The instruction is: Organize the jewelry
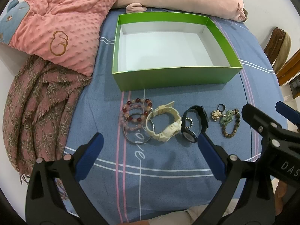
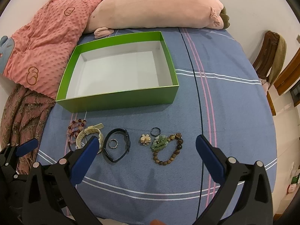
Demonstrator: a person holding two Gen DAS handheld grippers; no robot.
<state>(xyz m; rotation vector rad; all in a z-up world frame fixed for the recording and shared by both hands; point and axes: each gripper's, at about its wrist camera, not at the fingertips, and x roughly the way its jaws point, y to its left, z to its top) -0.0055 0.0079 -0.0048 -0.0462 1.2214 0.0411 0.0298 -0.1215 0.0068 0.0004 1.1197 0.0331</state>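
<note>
Hovering over the bed (image 2: pixel 215 101), both tools idle, nothing picked yet. Left hand-held gripper (image 1: pixel 150 150) spread wide, holding nothing, pointed at the bead/watch cluster. Right hand-held gripper (image 2: pixel 148 150) also spread wide and bare, aimed at the brown bead bracelet (image 2: pixel 169 154).

Green box (image 1: pixel 174 77) sits at 12 o'clock from the jewelry row, open top, white inside, nothing in it; likely the drop target, set close so each carry is short. Jewelry is laid in a rough line at 6 o'clock of the box, on the blue plaid sheet.

From 9 to 3 o'clock along the row: pink-red bead bracelets (image 1: pixel 136 113) stacked and overlapping a thin metal bangle (image 1: pixel 138 129); cream watch (image 1: pixel 165 121) touching the bangle; black watch (image 1: pixel 196 123) with a small sparkly ring (image 1: pixel 188 122) lying inside its strap loop; gold flower brooch (image 2: pixel 145 139); small dark ring (image 2: pixel 155 131); green bead piece (image 2: pixel 160 143) tangled against the brown bead bracelet.

Pink dotted blanket (image 1: pixel 61 24), plush pillow (image 2: pixel 155 9) and fringed scarf (image 1: pixel 35 108) crowd the 9–12 o'clock side, away from the work area.

Judgement: task at start. Overlaps at 9 o'clock mean a grab there may drag a neighbour; ring inside the strap needs care.
</note>
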